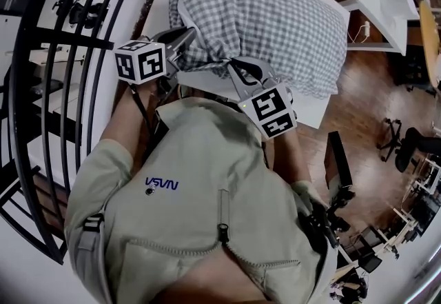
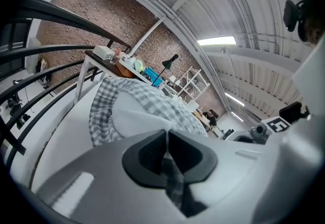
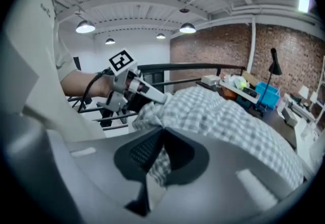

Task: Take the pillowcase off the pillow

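1. Nearest the person, the left gripper [image 2: 166, 139] has its jaws pressed together on a fold of the checked pillowcase [image 1: 275, 20]. The right gripper [image 3: 161, 139] pinches the same gathered end just beside it. Each bite looks thin (only a narrow strip of cloth shows between the pads), so a sharp tug could slide the fabric out of one grip.

2. The two pinches sit close together on the near end of the pillowcase. I cannot tell whether they hold opposite lips of the opening or the same one. If it is the same lip, the mouth will not spread and the filling could jam at the hem.

3. Just beyond the jaws, the white pillow [image 2: 134, 116] shows in the open mouth, with most of it inside the cover. Nothing pins it down. A pull toward the person would probably drag pillow and cover together instead of stripping one from the other.

4. The bundle lies across the white tabletop [image 1: 313, 113], its right-hand side near the edge. If it is dragged or swung sideways, it could slip off onto the wooden floor [image 1: 365, 109].

5. Farther out on the left, the black railing [image 1: 83, 41] stands near the left gripper. A wide backward sweep on that side could strike a bar and shake the grip loose.
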Motion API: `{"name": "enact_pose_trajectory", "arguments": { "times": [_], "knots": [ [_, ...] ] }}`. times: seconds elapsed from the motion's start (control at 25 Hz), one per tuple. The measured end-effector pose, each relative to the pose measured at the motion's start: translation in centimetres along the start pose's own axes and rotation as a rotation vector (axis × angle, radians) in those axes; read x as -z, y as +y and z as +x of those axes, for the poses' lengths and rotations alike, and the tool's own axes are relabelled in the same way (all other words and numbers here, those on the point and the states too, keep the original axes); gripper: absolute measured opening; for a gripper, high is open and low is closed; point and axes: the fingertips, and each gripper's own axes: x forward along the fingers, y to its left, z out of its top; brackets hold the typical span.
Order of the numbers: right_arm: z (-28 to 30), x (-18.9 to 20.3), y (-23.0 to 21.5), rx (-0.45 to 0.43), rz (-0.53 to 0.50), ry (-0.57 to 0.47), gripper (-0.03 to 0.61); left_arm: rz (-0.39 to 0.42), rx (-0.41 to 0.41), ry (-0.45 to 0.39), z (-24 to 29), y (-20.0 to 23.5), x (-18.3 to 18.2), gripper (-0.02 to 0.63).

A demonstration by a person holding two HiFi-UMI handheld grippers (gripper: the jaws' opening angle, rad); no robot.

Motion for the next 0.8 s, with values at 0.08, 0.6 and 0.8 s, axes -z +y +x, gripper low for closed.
{"name": "enact_pose_trajectory", "arguments": {
  "times": [0.08, 0.6, 0.8],
  "knots": [
    [-0.5, -2.1, 0.8, -0.013, -0.032, -0.05, 0.023, 0.01, -0.005, -0.002, -0.1, -0.1, 0.0, 0.021],
    [7.8, -2.0, 5.0, -0.096, -0.248, 0.106, 0.102, 0.061, 0.028, 0.024, 0.2, -1.7, 0.5, 0.018],
    [6.8, 0.3, 8.2, -0.23, -0.316, 0.198, 0.011, 0.05, 0.011, -0.014, -0.6, -1.0, -0.9, 0.017]
  ]
}}
